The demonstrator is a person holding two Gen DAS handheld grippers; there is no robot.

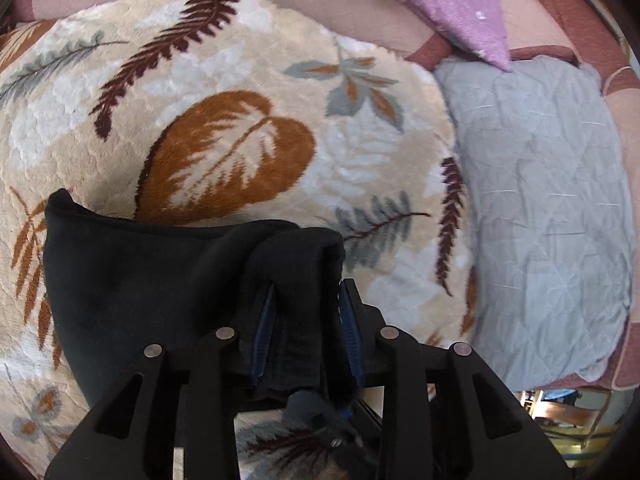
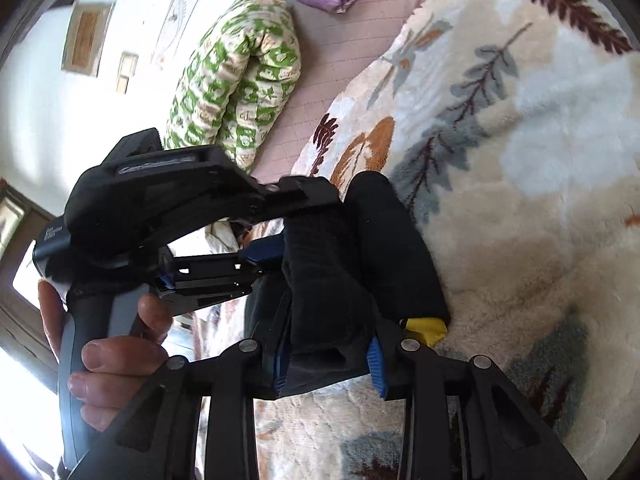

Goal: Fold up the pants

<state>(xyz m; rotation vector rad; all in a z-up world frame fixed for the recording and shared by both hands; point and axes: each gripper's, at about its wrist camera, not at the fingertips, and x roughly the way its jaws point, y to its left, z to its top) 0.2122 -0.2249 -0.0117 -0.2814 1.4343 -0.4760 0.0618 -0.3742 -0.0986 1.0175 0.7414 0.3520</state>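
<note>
The black pants point(image 1: 132, 284) lie bunched on a cream leaf-patterned fleece blanket point(image 1: 240, 80). My left gripper point(image 1: 306, 292) is shut on a thick fold of the pants, held just above the blanket. In the right wrist view my right gripper point(image 2: 328, 344) is shut on another fold of the black pants point(image 2: 384, 248). A yellow tag point(image 2: 424, 330) shows at the fabric's edge. The left gripper point(image 2: 260, 252), held in a hand, clamps the same bundle right beside it.
A grey quilted pillow point(image 1: 540, 200) lies to the right of the blanket and a purple cushion point(image 1: 452, 4) behind it. A green-patterned pillow point(image 2: 236, 80) lies by the wall. The blanket point(image 2: 520, 160) spreads to the right over a pink bed sheet point(image 2: 332, 52).
</note>
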